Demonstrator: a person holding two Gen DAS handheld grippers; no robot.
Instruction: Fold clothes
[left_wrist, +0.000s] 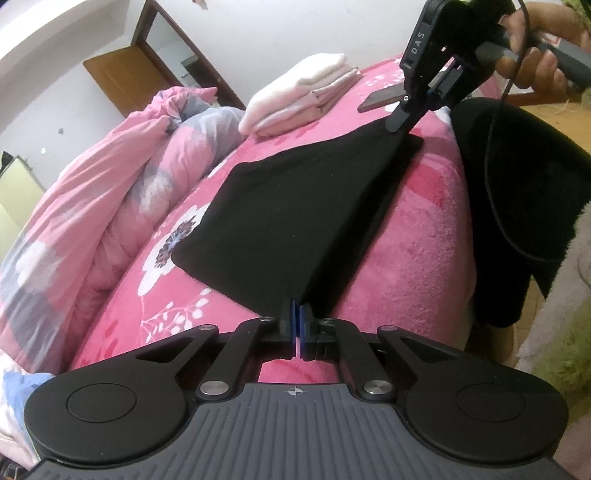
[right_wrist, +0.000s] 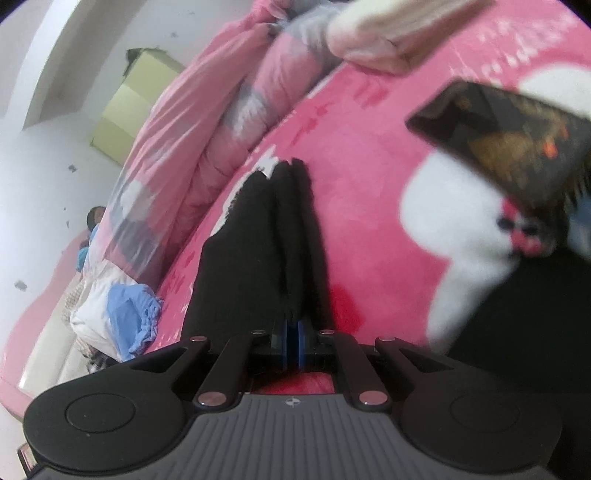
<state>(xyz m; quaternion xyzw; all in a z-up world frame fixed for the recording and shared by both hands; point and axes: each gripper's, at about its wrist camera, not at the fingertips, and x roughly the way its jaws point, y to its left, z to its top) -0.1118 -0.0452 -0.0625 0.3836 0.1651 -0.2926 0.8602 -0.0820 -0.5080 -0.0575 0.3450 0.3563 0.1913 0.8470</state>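
Black garment (left_wrist: 295, 206) lies half-folded on pink bed (left_wrist: 406, 258), long axis running lower centre to upper right of left wrist view. Left gripper (left_wrist: 297, 325) clenched on near corner, right gripper (left_wrist: 400, 122) pinching far corner, so one edge is strung taut between them. Both point down-ish. Right hand (left_wrist: 535, 55) upper right. Folded pink stack (left_wrist: 295, 96) well beyond. Next, I guess: carry edge across together.

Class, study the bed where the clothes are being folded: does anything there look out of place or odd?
A dark phone lies on the pink blanket beside the folded pink-and-white clothes, close to the black garment being folded. It is not laundry.
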